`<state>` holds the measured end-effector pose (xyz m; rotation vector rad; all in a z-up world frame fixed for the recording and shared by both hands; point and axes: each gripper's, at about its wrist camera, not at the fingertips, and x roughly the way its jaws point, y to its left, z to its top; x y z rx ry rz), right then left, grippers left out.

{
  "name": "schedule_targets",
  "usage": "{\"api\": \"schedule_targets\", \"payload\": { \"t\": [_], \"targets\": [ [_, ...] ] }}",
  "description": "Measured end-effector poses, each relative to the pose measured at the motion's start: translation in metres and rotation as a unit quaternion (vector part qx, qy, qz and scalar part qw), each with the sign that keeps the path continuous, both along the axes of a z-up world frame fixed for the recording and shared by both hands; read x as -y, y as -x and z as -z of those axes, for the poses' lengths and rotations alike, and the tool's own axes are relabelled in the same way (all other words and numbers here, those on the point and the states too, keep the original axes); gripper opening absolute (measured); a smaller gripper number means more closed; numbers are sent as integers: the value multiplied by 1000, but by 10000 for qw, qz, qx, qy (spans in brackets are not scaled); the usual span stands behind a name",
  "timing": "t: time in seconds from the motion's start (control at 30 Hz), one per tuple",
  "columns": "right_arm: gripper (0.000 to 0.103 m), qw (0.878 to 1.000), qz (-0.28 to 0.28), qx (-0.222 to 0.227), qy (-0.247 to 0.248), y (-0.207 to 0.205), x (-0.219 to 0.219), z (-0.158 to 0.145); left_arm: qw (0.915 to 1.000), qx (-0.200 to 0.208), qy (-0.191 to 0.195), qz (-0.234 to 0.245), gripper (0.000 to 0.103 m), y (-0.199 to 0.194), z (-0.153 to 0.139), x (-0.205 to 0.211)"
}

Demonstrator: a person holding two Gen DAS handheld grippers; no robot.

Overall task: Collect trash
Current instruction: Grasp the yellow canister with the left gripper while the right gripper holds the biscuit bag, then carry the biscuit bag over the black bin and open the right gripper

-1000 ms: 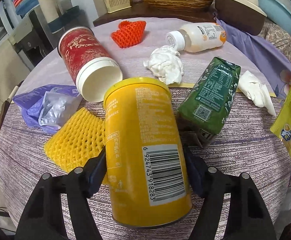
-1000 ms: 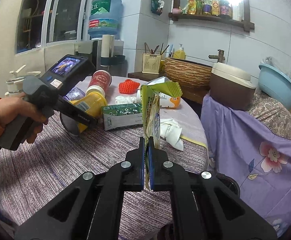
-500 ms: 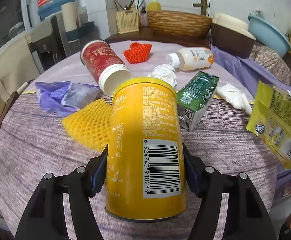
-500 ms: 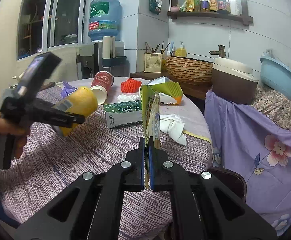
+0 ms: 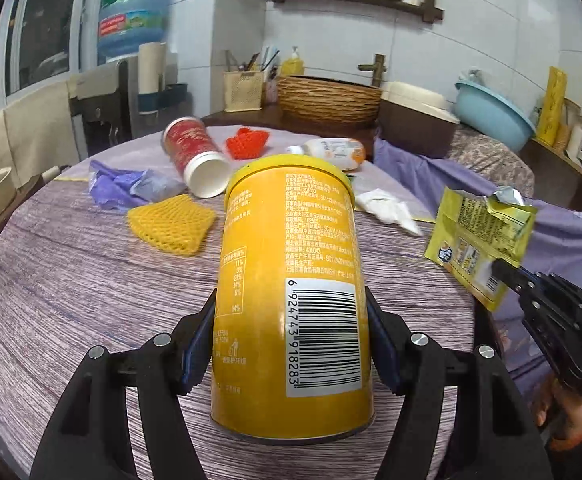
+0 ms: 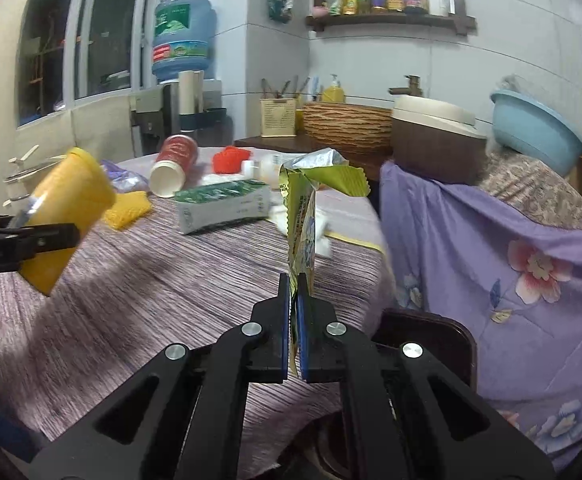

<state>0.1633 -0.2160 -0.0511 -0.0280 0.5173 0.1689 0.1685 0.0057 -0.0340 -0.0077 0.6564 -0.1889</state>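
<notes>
Progress looks partial: you have two pieces of trash in hand and most of the litter is not yet picked up. Your left gripper [image 5: 291, 344] has its blue pads pressed against both sides of the tall yellow cylindrical can with the barcode label [image 5: 291, 280], which it holds clear of the round table with the striped purple cloth [image 5: 71, 288]. Your right gripper [image 6: 294, 320] has its jaws pinched nearly together on the bottom edge of the torn yellow-green foil snack bag [image 6: 303, 232], which stands upright above the table's edge.

Left on the cloth, as far as you can see: the red paper cup lying on its side [image 5: 195, 156], the orange-red foam fruit net [image 5: 247, 142], the yellow foam fruit net [image 5: 171, 224], the crumpled purple plastic bag [image 5: 131, 186], the white plastic bottle with an orange label [image 5: 331, 152], the crumpled white tissue [image 5: 387, 208] and the green drink carton lying flat [image 6: 223, 204].

No bin or trash bag shows in either view, so you cannot tell where these two go. Judged from this, both still need dropping off, and then at least seven items wait for you.
</notes>
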Motion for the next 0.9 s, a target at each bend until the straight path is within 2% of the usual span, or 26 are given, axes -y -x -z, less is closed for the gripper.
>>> {"api": "schedule_targets", "payload": {
  "t": [0.27, 0.47, 0.57, 0.6, 0.63, 0.67, 0.7, 0.9],
  "targets": [
    [4, 9948, 950, -279, -239, -7, 76, 23, 9971, 90, 115, 747, 65, 3, 3, 66],
    [4, 9863, 1331, -883, -402, -33, 112, 74, 9928, 46, 176, 1184, 65, -4, 6, 107],
    [7, 9803, 1400, -1235, -647, -49, 121, 102, 9908, 3, 180, 1343, 65, -6, 9, 121],
    [14, 9779, 1439, -1331, -721, -53, 124, 110, 9899, -34, 185, 1402, 65, -8, 12, 127],
    [31, 9760, 1490, -1380, -786, -56, 127, 117, 9893, -74, 190, 1442, 65, -9, 14, 131],
    [43, 9745, 1544, -1414, -811, -56, 129, 122, 9886, -123, 198, 1485, 65, -11, 17, 135],
    [63, 9731, 1615, -1420, -825, -57, 130, 125, 9876, -197, 216, 1544, 65, -15, 21, 142],
    [63, 9727, 1786, -1292, -731, -52, 139, 124, 9816, -419, 256, 1844, 65, -26, 38, 174]
  ]
}}
